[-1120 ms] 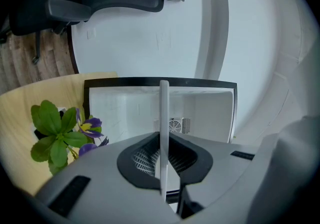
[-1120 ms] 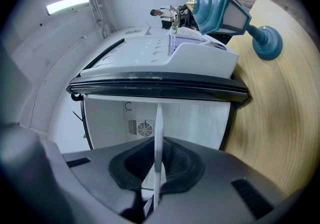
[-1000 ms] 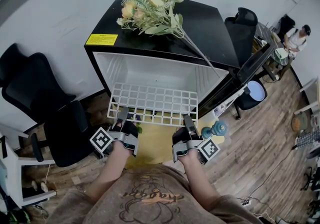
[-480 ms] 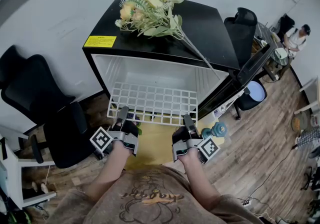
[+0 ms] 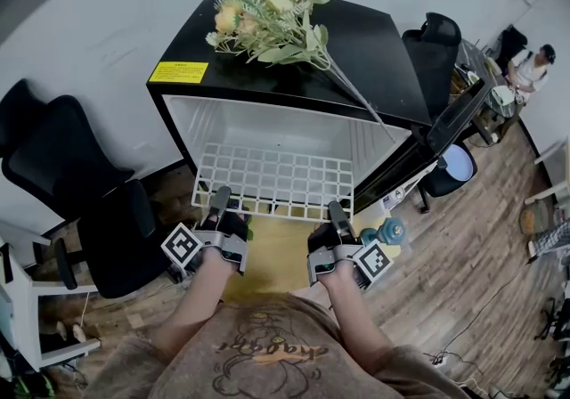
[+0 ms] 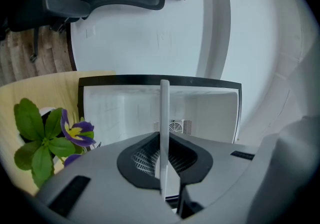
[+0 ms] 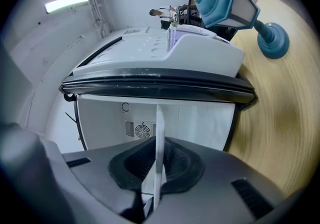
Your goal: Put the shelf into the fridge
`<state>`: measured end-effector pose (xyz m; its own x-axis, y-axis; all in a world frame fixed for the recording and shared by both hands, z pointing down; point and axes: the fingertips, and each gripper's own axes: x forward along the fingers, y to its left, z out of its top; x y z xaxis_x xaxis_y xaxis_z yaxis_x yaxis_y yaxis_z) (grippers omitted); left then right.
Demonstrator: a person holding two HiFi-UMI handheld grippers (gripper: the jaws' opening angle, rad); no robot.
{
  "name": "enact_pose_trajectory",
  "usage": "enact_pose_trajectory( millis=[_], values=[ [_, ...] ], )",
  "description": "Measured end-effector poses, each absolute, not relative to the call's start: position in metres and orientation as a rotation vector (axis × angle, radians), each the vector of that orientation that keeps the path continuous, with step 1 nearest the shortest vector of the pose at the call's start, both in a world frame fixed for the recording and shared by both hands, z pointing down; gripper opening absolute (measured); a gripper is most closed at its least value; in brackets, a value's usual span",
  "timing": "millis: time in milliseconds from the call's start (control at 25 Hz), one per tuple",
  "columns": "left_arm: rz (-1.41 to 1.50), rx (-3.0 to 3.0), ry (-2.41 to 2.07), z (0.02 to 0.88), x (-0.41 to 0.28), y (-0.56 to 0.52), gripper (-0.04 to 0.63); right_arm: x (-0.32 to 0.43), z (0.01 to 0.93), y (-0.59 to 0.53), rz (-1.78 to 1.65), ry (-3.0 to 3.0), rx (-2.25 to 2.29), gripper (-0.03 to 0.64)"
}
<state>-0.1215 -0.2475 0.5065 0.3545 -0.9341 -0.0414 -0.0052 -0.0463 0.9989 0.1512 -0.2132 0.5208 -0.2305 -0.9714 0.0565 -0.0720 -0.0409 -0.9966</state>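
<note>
We clamp white wire grid shelf (image 5: 274, 181) by near edge, left tool (image 5: 219, 199) and right tool (image 5: 337, 209); far edge at open black fridge (image 5: 374, 54) mouth, frame centre.

The yellow label (image 5: 181, 72) on the fridge (image 5: 374, 50) top is too small to read

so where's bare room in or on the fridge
Inside the fridge, the white cavity behind the shelf looks bare. On top, the black patch right of the flowers is free; the left half is crowded by them and the yellow sticker.
</note>
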Motion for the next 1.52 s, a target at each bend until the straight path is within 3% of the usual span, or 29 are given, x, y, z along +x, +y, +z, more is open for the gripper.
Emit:
enact_pose_trajectory(
  millis=[1520],
  values=[
    [-0.951, 1.408, -0.912, 0.505, -0.116, -0.287, 0.049, 0.156, 0.519, -0.251, -1.377, 1.383, -1.205, 0.028]
  ],
)
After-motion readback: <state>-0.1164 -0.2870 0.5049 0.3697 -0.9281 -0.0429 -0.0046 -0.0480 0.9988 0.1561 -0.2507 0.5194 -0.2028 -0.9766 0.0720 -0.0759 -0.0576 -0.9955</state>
